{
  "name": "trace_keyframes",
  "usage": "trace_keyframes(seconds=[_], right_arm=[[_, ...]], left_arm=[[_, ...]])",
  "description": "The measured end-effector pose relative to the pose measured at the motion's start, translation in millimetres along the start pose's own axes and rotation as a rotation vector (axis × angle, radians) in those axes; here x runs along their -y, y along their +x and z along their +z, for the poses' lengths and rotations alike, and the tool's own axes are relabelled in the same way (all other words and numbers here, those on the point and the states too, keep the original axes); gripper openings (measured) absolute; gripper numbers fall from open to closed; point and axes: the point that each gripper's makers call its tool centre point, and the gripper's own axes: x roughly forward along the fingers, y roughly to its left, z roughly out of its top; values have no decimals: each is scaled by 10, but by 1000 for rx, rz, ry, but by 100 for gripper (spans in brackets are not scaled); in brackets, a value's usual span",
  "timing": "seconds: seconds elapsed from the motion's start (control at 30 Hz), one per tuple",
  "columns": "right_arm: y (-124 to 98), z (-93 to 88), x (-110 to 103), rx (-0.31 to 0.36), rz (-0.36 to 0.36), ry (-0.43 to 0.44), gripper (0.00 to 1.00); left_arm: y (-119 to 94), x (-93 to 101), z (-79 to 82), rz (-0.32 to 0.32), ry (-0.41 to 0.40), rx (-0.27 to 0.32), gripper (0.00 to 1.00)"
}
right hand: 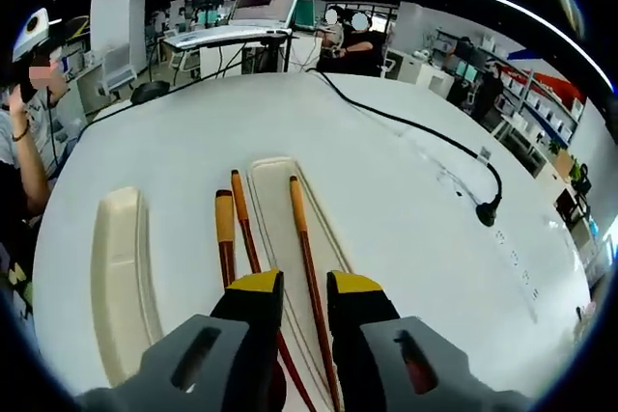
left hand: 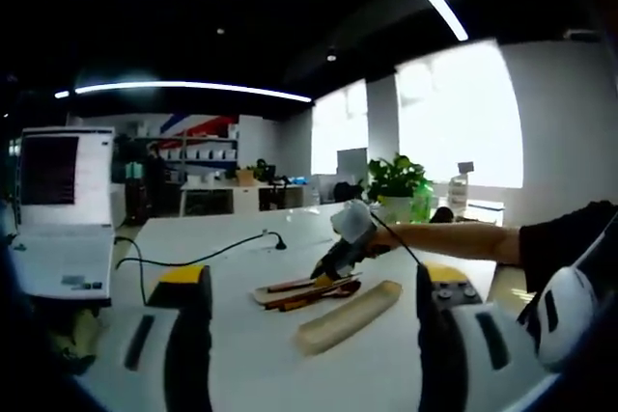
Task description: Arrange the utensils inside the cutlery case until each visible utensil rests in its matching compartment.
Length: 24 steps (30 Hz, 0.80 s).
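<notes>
A white tabletop (right hand: 406, 200) is sitting in an open office, with a laptop (left hand: 63, 205) at its far edge and a black cable (right hand: 425, 137) trailing across it. The cream cutlery case (right hand: 275, 229) is lying open, its lid (right hand: 121, 277) resting just beside it; three wooden-handled utensils (right hand: 299, 229) are lying along and beside its tray. The right gripper (right hand: 301, 296) is hovering low over the case, jaws nearly pressed together, whether pinching a utensil cannot be told. The left gripper (left hand: 314, 301) is waiting well apart, jaws spread.
</notes>
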Motion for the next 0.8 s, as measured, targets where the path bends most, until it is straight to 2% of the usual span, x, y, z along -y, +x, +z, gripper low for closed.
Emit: trace_keyframes(seconds=[0.13, 0.2, 0.33, 0.43, 0.63, 0.8], right_arm=[[-6, -12, -14, 10, 21, 46, 14], [9, -59, -11, -7, 14, 44, 14], [23, -50, -12, 5, 13, 50, 13], [57, -99, -2, -13, 5, 29, 5], [44, -97, 17, 19, 9, -2, 4], [48, -86, 9, 11, -3, -68, 3]], left_arm=[[14, -1, -31, -1, 0, -14, 92], [22, -9, -41, 1, -3, -17, 92], [39, -24, -57, 5, -6, -25, 91], [64, -23, -89, 1, -10, -38, 91], [79, 27, -116, -22, -19, -43, 90], [47, -10, -100, -9, -29, -36, 90]])
